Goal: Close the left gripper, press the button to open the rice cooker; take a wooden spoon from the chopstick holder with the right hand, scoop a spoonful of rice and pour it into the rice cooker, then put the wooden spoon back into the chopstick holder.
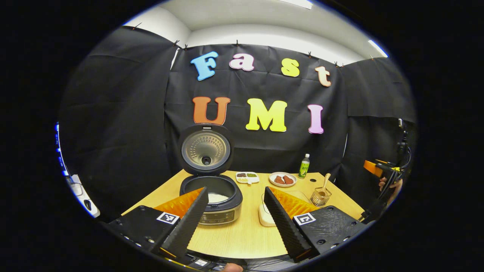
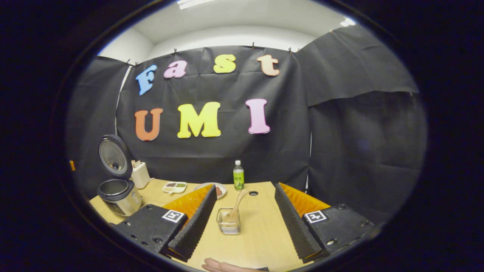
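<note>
Now | rice cooker (image 1: 211,200) lid upright | wooden spoon (image 2: 236,207) in chopstick holder (image 2: 228,226)

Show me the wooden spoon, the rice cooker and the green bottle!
wooden spoon (image 2: 237,204), right gripper view, its handle.
rice cooker (image 1: 220,215), left gripper view, front panel.
green bottle (image 2: 238,180), right gripper view, its label.

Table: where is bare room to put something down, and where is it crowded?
The table is bare right of the chopstick holder, before the right gripper. It is also bare in front of the rice cooker. It is crowded at the back: small dish, plate, bottle.
</note>
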`<act>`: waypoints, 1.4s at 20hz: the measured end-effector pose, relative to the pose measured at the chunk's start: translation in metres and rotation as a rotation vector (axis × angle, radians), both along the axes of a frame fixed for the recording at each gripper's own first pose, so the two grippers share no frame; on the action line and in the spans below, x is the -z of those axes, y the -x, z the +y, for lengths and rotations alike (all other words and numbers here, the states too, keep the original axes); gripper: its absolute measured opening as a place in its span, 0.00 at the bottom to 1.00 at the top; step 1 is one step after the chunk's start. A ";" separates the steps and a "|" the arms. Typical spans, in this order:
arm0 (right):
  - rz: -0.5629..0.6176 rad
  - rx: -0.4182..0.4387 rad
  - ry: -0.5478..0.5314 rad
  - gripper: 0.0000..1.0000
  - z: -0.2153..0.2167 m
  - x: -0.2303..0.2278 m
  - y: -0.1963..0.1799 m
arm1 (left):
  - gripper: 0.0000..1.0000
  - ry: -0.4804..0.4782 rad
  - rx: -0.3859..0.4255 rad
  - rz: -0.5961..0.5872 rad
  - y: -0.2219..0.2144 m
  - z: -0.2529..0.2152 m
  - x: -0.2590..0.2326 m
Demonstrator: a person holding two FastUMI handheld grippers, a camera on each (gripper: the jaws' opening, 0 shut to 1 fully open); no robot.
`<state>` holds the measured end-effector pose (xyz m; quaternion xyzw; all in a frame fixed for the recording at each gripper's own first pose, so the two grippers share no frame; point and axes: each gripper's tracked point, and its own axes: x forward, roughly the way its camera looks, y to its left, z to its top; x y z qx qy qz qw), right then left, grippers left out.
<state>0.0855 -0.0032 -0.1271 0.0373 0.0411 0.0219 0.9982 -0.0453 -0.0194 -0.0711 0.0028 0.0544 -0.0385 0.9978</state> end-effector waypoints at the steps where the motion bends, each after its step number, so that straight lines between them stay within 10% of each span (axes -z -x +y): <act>1: 0.012 0.000 -0.013 1.00 0.001 0.007 -0.011 | 0.94 -0.020 0.001 -0.014 0.009 -0.001 0.000; 7: 0.022 0.007 -0.053 1.00 0.001 0.032 -0.081 | 0.95 -0.160 0.003 -0.144 0.046 -0.014 -0.010; 16: 0.266 -0.129 -0.122 0.98 0.029 0.129 -0.171 | 0.95 -0.107 0.037 -0.244 0.085 -0.032 -0.014; 18: 0.307 -0.117 -0.136 0.85 0.027 0.149 -0.188 | 0.96 -0.115 0.041 -0.269 0.086 -0.030 -0.019; 23: 0.360 -0.162 -0.160 0.94 0.045 0.178 -0.220 | 0.95 -0.091 0.117 -0.386 0.087 -0.052 -0.045; 27: 0.413 -0.246 -0.185 0.79 0.069 0.187 -0.231 | 0.96 -0.105 0.077 -0.407 0.077 -0.032 -0.047; 28: 0.434 -0.234 -0.190 0.51 0.070 0.192 -0.237 | 0.95 -0.098 0.064 -0.396 0.075 -0.026 -0.043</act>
